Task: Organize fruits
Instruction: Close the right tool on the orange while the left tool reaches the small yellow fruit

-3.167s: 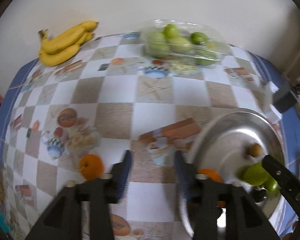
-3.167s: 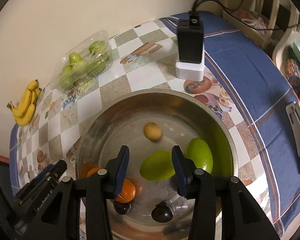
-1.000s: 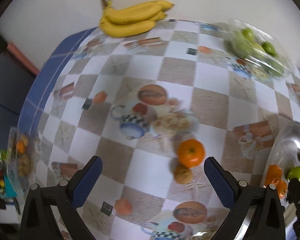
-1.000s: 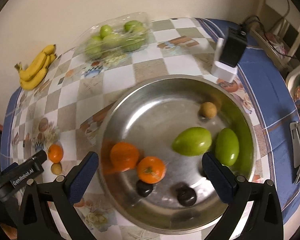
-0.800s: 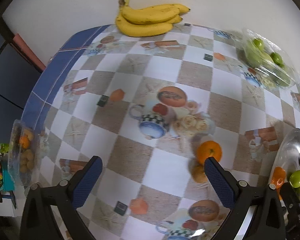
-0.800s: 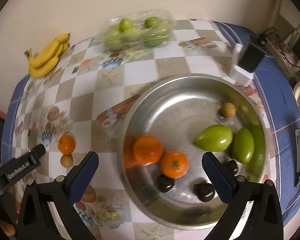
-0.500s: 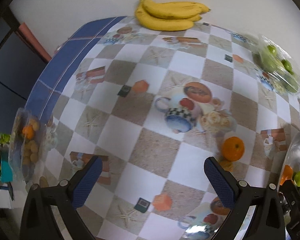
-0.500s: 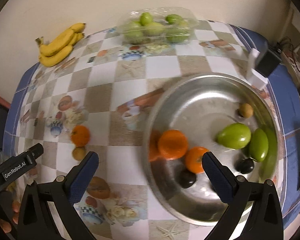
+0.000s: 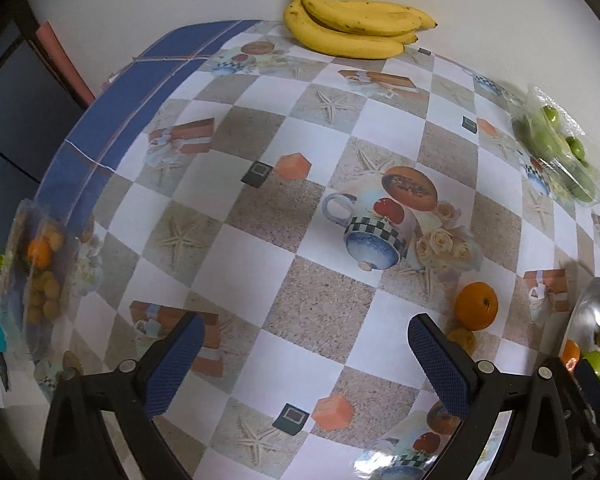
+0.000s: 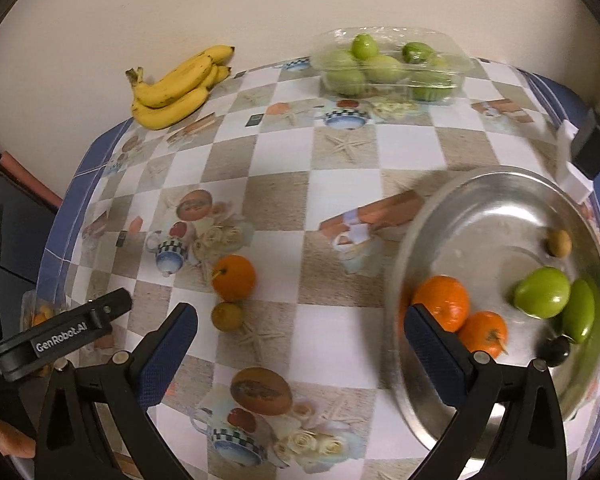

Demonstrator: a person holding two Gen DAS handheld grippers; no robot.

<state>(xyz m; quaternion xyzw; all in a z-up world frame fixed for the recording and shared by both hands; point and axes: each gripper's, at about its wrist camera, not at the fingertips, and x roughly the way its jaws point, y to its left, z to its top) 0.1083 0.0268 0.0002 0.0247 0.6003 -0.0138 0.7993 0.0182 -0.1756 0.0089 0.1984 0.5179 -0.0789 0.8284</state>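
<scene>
Both my claws wide over the glossy checked tablecloth (image 10: 340, 184).

A round, dimpled orange (image 10: 233, 277) touches a small dull brown fruit (image 10: 227, 315) (kind unclear) left of the shiny steel bowl (image 10: 480, 216), which holds two oranges (image 10: 442, 302) and smooth green fruit (image 10: 542, 292). My left gripper (image 9: 302, 362) and right gripper (image 10: 300, 350) hang above, jaws spread, empty.

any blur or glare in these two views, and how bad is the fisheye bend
Left wrist view: the clear fruit box at the left edge is smeared and the checks bow strongly. Right wrist view: the steel bowl rim looks softly blurred with pale sheen, while the bananas stay fairly sharp.
</scene>
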